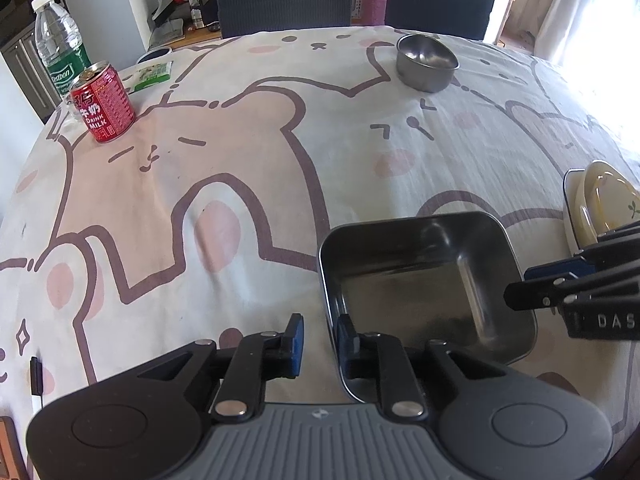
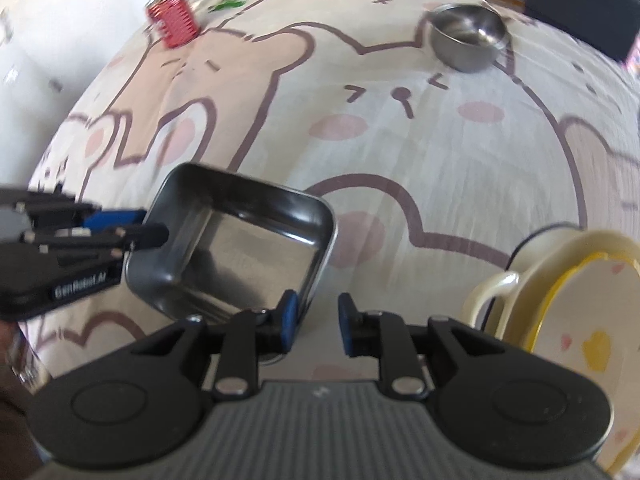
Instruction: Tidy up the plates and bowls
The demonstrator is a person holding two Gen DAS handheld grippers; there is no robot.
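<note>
Bear-print tablecloth [image 1: 248, 168], two claws flanking one square metal tray [image 1: 424, 280].

Left gripper [image 1: 320, 340] straddles the tray's near-left wall, pads slightly apart, not pressing; right gripper [image 2: 316, 322] straddles the opposite rim, narrowly parted, gripping nothing. Count: one square tray, one round steel bowl [image 1: 427, 62] far across, one cream stack of dishes [image 2: 560, 300] just beside the right claw. One red can [image 1: 103, 102], one water bottle [image 1: 56, 44] at the far-left edge; wide bare cloth between.
</note>
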